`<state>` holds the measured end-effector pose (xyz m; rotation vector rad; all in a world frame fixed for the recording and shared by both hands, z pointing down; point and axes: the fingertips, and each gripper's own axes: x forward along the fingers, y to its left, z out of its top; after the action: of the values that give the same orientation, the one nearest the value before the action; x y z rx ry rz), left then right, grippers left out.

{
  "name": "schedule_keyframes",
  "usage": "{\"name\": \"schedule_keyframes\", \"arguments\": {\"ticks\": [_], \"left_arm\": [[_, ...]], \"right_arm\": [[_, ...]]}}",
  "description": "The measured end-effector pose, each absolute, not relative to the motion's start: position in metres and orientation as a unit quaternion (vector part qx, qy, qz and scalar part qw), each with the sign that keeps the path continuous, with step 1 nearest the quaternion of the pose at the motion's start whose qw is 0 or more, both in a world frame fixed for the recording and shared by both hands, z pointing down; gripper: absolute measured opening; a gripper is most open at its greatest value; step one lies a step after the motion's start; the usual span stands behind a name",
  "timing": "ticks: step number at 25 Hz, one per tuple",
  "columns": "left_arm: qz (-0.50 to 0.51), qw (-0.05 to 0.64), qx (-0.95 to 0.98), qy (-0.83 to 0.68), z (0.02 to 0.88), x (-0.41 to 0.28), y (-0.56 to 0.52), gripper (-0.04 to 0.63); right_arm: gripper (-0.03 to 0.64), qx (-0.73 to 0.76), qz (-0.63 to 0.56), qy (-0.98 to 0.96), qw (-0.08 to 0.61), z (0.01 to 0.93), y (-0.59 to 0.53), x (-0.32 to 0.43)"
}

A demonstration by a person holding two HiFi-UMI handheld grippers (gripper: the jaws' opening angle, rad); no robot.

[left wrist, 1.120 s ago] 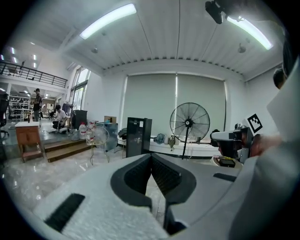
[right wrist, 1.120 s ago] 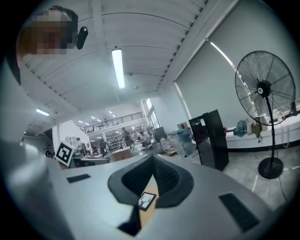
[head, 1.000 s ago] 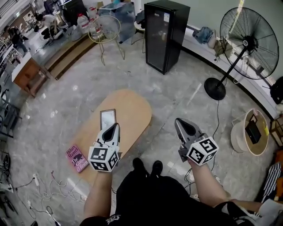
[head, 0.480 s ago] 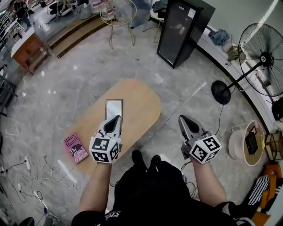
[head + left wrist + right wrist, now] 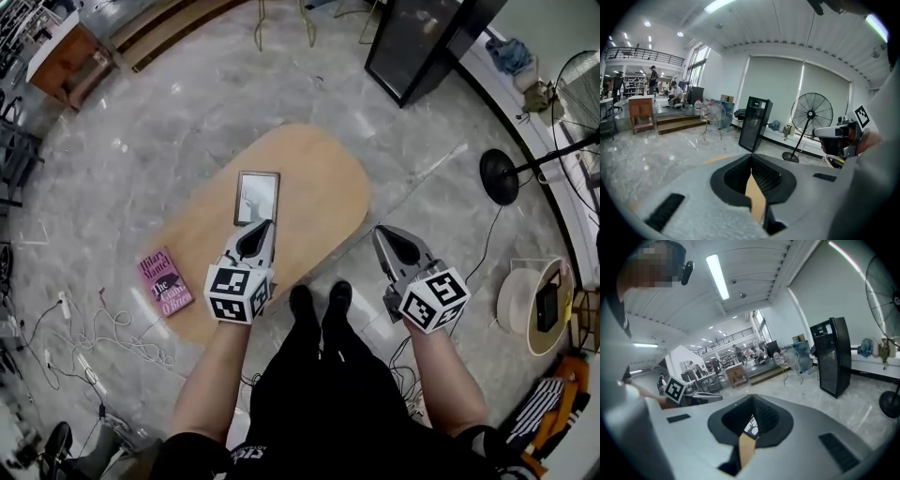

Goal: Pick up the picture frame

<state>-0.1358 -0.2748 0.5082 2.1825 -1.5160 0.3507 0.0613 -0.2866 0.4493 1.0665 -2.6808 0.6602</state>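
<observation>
The picture frame (image 5: pixel 256 198) lies flat on the oval wooden table (image 5: pixel 319 178), a dark rim around a pale grey middle. My left gripper (image 5: pixel 265 225) hovers over the table with its tip just short of the frame's near edge, shut and holding nothing. In the left gripper view the jaws (image 5: pixel 751 157) meet, and only table wood shows below them. My right gripper (image 5: pixel 379 232) hangs off the table's right edge above the floor, shut and empty. Through its jaws (image 5: pixel 752 398) a small bit of white picture with dark lines shows, probably the frame.
A pink book (image 5: pixel 165 281) lies on the table's near left end. The person's shoes (image 5: pixel 319 305) stand at the table's near edge. A black cabinet (image 5: pixel 422 42), a fan base (image 5: pixel 502 176), a round tub (image 5: pixel 536 298) and loose cables (image 5: pixel 84 337) surround the table.
Both grippers have come down and forward toward the table. The left tip now sits closer to the frame's near edge. Both have stayed shut.
</observation>
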Motion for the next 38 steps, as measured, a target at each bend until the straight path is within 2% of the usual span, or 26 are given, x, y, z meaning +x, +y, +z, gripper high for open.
{"name": "schedule_keyframes", "arguments": {"ticks": [6, 10, 15, 19, 38], "left_arm": [[0.143, 0.276, 0.776, -0.549, 0.565, -0.140, -0.288, 0.026], [0.158, 0.299, 0.769, -0.543, 0.599, -0.142, -0.293, 0.060], [0.211, 0.309, 0.764, -0.525, 0.650, -0.140, -0.304, 0.072], [0.231, 0.323, 0.753, -0.524, 0.690, -0.151, -0.316, 0.114], [0.304, 0.415, 0.695, -0.503, 0.879, -0.182, -0.335, 0.147]], "right_arm": [[0.005, 0.343, 0.256, -0.896, 0.117, 0.505, -0.309, 0.047], [0.005, 0.330, 0.266, -0.897, 0.124, 0.529, -0.320, 0.035], [0.005, 0.312, 0.276, -0.899, 0.138, 0.566, -0.334, 0.028], [0.005, 0.301, 0.282, -0.899, 0.152, 0.605, -0.346, 0.016], [0.005, 0.273, 0.316, -0.888, 0.194, 0.729, -0.382, -0.026]]}}
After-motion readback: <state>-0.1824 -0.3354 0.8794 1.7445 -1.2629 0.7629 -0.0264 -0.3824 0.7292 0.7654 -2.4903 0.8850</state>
